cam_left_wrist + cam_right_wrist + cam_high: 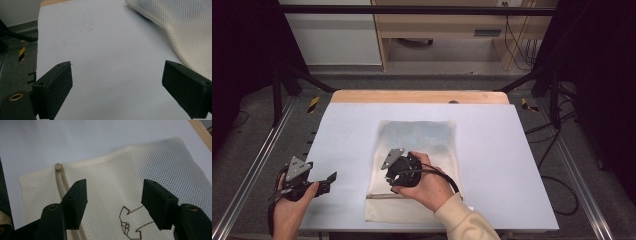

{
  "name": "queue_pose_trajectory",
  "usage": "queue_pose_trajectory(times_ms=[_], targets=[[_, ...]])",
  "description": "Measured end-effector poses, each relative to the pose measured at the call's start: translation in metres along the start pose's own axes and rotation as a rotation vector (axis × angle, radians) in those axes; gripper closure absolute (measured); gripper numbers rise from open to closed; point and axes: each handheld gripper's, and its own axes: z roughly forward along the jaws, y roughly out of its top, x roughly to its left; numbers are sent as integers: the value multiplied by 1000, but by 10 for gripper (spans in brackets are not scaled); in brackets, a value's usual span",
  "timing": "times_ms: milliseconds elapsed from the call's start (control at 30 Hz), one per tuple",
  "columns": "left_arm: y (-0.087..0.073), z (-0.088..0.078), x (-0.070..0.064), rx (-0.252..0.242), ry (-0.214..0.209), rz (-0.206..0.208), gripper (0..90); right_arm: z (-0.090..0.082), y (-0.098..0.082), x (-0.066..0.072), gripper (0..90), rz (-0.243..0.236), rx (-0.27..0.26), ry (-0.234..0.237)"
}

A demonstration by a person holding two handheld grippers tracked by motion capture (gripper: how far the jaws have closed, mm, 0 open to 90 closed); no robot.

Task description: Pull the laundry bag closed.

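2 handheld grippers are seen from above: the left gripper (330,178), jaws spread wide, is held low at the person's left, while the right gripper (393,176), jaws also parted, is gripped from above by a cream-sleeved hand (427,185) near the middle.

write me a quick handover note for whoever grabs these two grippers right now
Left gripper: open, holding nothing, over bare white table cover to the left of the mesh bag.
Right gripper: open, jaws spread above the mesh bag, near its zipper end; not gripping anything.
The mesh bag lies flat in the middle of the table, zipper running along the near edge, a brown line drawing printed on it.
Done: nothing visibly gripped or opened; whether the zipper is open or closed cannot be told.
Left: probably bring the right gripper onto the zipper end, and steady the bag with the left.
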Motion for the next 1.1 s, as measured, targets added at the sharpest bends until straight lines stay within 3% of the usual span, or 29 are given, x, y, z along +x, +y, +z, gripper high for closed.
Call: queue_pose_trajectory(times_ms=[233, 267, 367, 500, 567, 633, 767, 867, 1100], targets=[[-2, -2, -2, -7, -1, -4, 94, 6, 16, 1, 452, -47, -22, 8], [-3, -3, -4, -5, 2, 1, 94, 11, 21, 2, 442, -72, -14, 21], [-4, -4, -7, -2, 3, 0, 94, 22, 28, 3, 428, -82, 17, 35], [-12, -5, -12, 19, 19, -35, 95, 34, 33, 5, 420, -87, 42, 70], [-14, -2, -15, 38, -4, -48, 96, 39, 32, 9, 461, -104, 51, 81], [-9, 0, -14, 44, -2, -31, 96, 40, 30, 12, 487, -103, 46, 95], [-1, -1, -8, 12, -10, -5, 96, 41, 29, 19, 578, -99, 18, 126], [-2, 1, -2, 24, -43, -30, 96, 44, 29, 25, 629, -99, 22, 172], [-2, -1, -2, 11, -52, -43, 104, 59, 26, 37, 696, -110, 56, 242]])
